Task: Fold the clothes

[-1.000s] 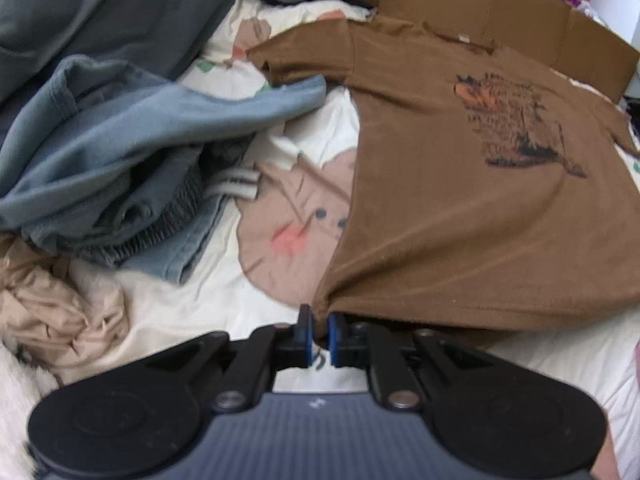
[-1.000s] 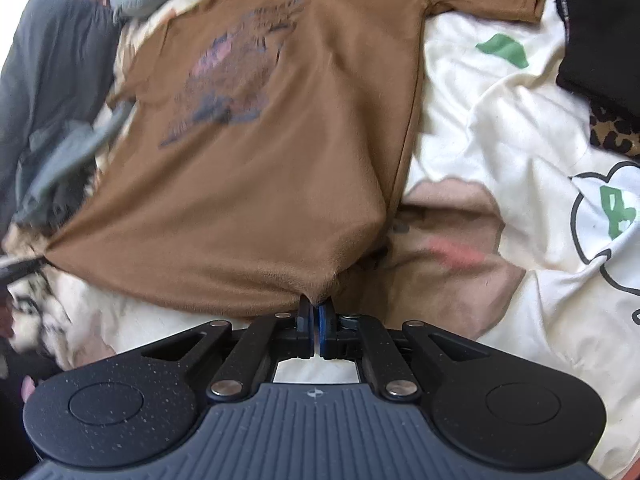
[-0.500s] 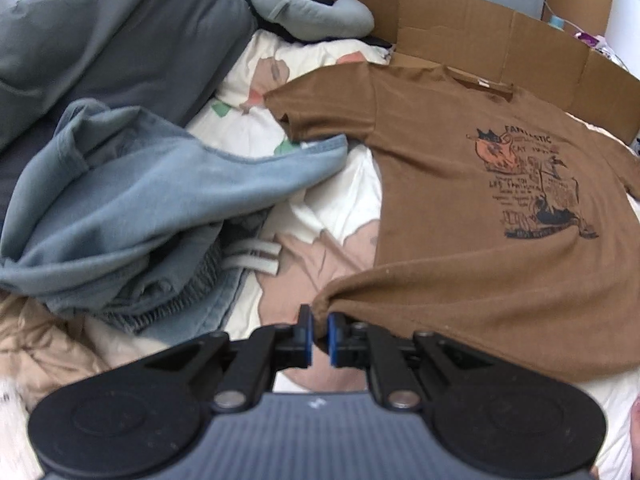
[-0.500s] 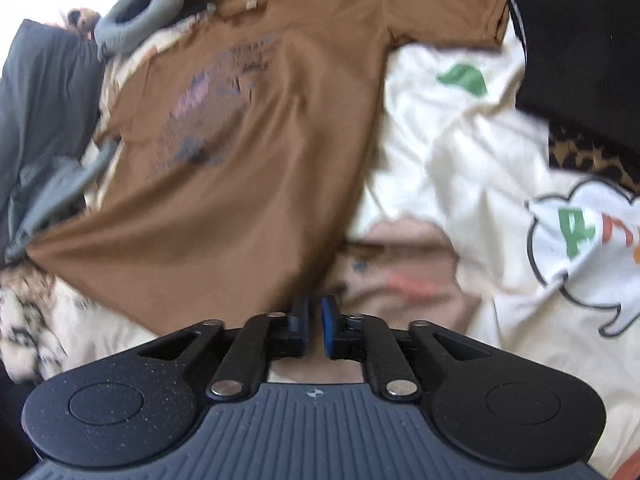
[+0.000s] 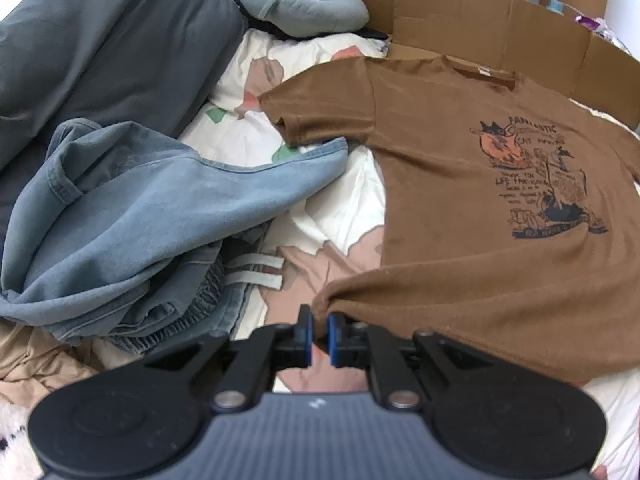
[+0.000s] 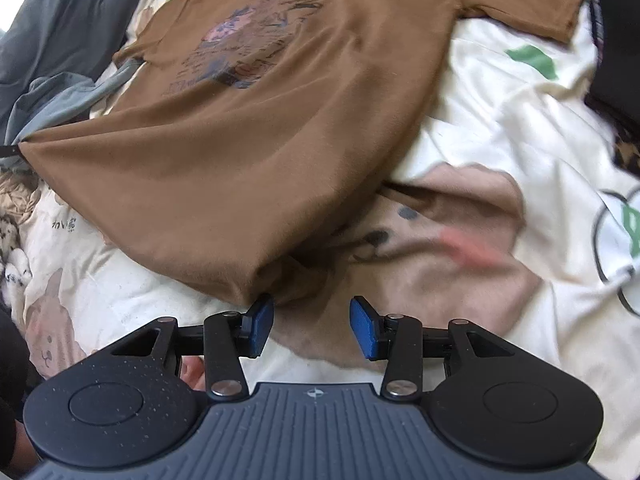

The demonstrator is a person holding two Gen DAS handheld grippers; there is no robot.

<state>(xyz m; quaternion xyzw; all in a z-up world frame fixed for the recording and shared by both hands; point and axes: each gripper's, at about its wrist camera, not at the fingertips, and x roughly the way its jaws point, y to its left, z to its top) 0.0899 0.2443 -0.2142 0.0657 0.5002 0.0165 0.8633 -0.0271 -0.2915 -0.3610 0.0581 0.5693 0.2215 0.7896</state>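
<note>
Pinching the brown T-shirt [image 5: 460, 184] hem, the left tongs [image 5: 319, 334] are risking bunching it, since the right tongs [image 6: 312, 326] are gaping empty.

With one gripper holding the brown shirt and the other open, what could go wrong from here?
1. The left gripper pinches only one hem corner of the brown T-shirt. The right gripper is open beside the other corner, so a one-sided pull would likely skew the shirt.
2. The light blue denim garment lies over the shirt's sleeve; a hard pull may drag it along.
3. The shirt's far end reaches the cardboard, where a fold might snag.
</note>
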